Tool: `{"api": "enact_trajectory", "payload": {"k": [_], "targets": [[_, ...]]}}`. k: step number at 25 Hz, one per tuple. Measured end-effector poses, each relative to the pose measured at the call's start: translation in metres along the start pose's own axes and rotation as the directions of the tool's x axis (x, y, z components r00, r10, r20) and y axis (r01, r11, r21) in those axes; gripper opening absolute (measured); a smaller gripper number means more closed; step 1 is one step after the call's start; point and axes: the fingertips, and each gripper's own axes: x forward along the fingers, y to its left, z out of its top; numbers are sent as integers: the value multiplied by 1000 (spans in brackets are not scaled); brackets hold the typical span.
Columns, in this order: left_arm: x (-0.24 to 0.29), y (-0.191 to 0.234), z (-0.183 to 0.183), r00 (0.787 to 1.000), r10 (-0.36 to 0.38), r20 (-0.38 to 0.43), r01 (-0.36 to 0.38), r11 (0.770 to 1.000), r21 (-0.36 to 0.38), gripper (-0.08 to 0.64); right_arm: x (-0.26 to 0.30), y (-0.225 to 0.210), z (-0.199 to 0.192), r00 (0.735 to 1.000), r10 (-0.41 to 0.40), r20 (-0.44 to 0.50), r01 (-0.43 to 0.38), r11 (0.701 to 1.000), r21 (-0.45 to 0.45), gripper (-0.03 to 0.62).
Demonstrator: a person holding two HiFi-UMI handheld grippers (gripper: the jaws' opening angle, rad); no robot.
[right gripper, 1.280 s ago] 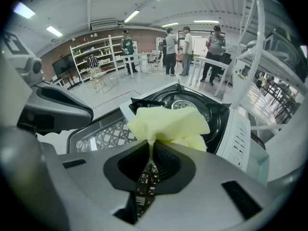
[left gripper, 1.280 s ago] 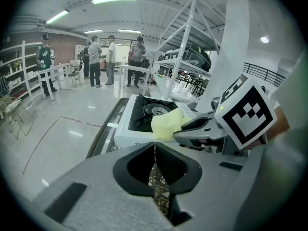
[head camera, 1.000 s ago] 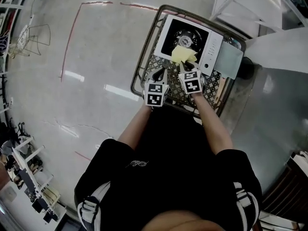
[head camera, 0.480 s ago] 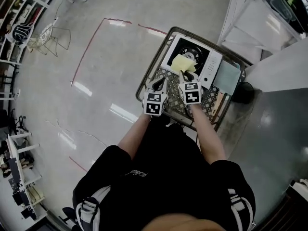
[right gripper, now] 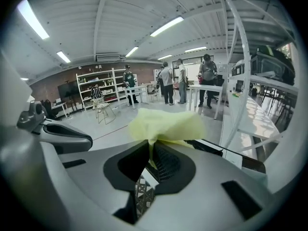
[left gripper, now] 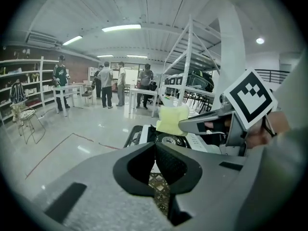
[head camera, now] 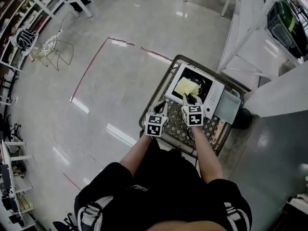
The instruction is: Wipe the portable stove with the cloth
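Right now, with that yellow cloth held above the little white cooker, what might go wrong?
The right gripper pinches the soft yellow cloth by only a thin fold, so rubbing might tug it loose. The white portable stove sits by the far rim of the dark metal lattice table, and the shut, empty left gripper steadies nothing; a firm push might slide it.

The right hand-held gripper (head camera: 189,99) held the yellow cloth (head camera: 184,86) over the portable stove (head camera: 214,94) on the mesh surface (head camera: 177,129); the left hand-held gripper (head camera: 161,109) hovered alongside.
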Motion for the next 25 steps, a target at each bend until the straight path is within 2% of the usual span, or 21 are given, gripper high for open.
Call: {"api": "enact_trajectory", "payload": {"k": [4, 7, 11, 15, 18, 21, 25], "targets": [[27, 41, 7, 998, -58, -40, 58, 998, 1, 23, 36, 6, 16, 999, -40, -32, 41, 998, 44, 32], [63, 80, 33, 993, -103, -58, 105, 994, 24, 23, 82, 1, 43, 995, -87, -53, 90, 994, 62, 32], [106, 115, 61, 980, -182, -81, 187, 981, 57, 23, 135, -18, 66, 984, -147, -96, 160, 978, 136, 32], [141, 128, 55, 946, -287, -154, 297, 954, 49, 23, 169, -44, 73, 962, -227, -153, 251, 954, 163, 32], [162, 132, 52, 915, -353, -195, 368, 928, 47, 23, 194, -66, 72, 932, -283, -229, 309, 947, 89, 32], [184, 135, 51, 890, -398, -224, 419, 906, 54, 23, 220, -83, 62, 901, -284, -327, 308, 951, 23, 32], [204, 149, 36, 868, -420, -267, 443, 896, 32, 23, 246, -97, 39, 871, -279, -404, 317, 948, 29, 32]]}}
